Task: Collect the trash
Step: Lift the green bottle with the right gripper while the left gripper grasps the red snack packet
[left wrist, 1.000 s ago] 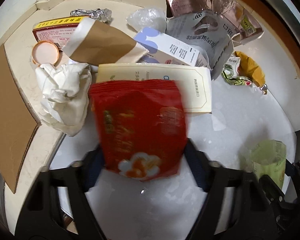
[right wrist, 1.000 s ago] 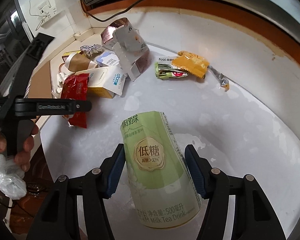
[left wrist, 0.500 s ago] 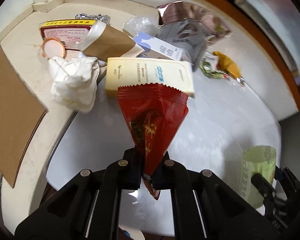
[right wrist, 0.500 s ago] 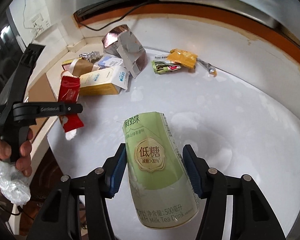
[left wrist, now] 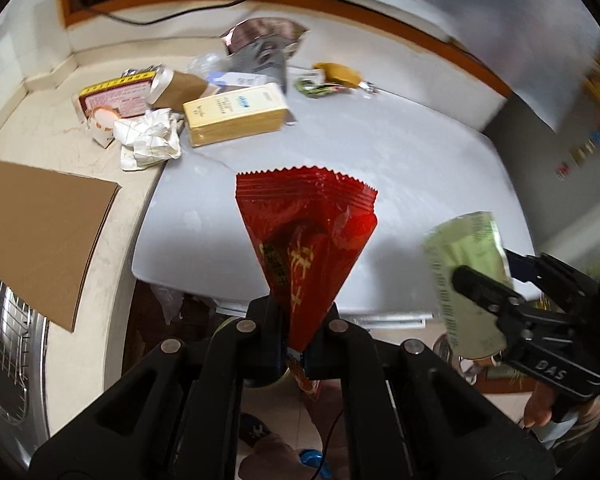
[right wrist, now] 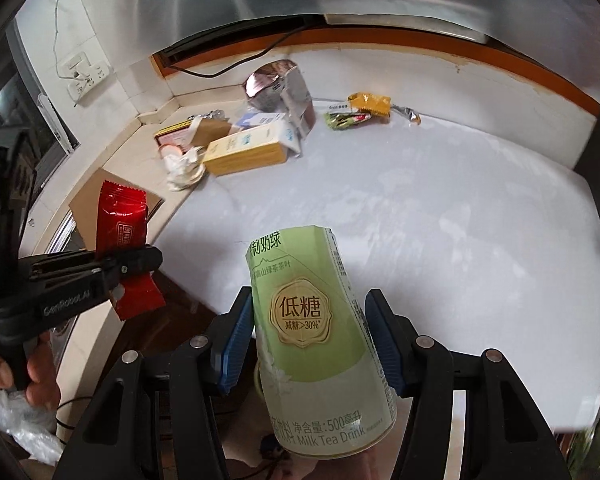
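Note:
My left gripper (left wrist: 294, 354) is shut on a red snack wrapper (left wrist: 306, 240) and holds it in the air past the near edge of the white table (left wrist: 400, 152); it also shows in the right wrist view (right wrist: 120, 220). My right gripper (right wrist: 308, 344) is shut on a green milk tea cup (right wrist: 312, 320), held off the table's near edge; the cup shows in the left wrist view (left wrist: 466, 276). More trash lies at the table's far left: a yellow box (left wrist: 236, 114), crumpled white paper (left wrist: 150, 140), a silver bag (left wrist: 260, 44) and small wrappers (left wrist: 332, 78).
A brown cardboard sheet (left wrist: 36, 232) lies on the beige counter (left wrist: 60, 136) at the left. A wire rack (left wrist: 8, 352) is at the lower left. A cable (right wrist: 236, 66) runs along the back wall. A clear plastic bag (right wrist: 16, 420) hangs by the left hand.
Both grippers have pulled back from the table towards its near edge and beyond. The red wrapper and the green cup have come along, lifted clear of the table.

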Available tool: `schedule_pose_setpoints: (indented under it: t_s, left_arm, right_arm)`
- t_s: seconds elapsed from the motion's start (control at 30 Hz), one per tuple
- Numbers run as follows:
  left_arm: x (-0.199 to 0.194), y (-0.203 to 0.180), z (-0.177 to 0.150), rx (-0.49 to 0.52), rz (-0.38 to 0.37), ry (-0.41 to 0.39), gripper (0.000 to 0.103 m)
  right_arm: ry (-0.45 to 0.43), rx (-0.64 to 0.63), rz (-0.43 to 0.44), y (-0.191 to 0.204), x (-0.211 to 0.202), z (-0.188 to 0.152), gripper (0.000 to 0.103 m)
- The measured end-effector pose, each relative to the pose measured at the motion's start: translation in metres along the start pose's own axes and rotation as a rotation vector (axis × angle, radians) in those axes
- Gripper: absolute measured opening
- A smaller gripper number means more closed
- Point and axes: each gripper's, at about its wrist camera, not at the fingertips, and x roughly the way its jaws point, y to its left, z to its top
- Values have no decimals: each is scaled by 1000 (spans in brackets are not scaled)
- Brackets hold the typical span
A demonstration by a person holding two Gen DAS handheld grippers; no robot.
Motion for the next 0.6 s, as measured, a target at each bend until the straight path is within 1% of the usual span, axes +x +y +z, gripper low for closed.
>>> schedule_pose_setpoints:
  t_s: [0.17,0.3,0.4,0.43,0.6]
  left_arm:
    - [-25,-6,-33,70,-62,-16,4]
    - [-32,-4,-60,109,-94,-7,4]
    - [-33,-1,-81,120,-112,13,4]
    - [-33,0,-88,126,-112,20,4]
    - [-27,2,-117,136,-110,40,4]
  right_arm:
    - [-2,35,-24,25,-19,-41,56]
    - [16,69,-38,46,-23,-75,56]
    - [43,96,-40,55,-19,-98,56]
    - [66,109,-44,59,-16,-109,56]
    - [148,136,-36,65,0,-141,56]
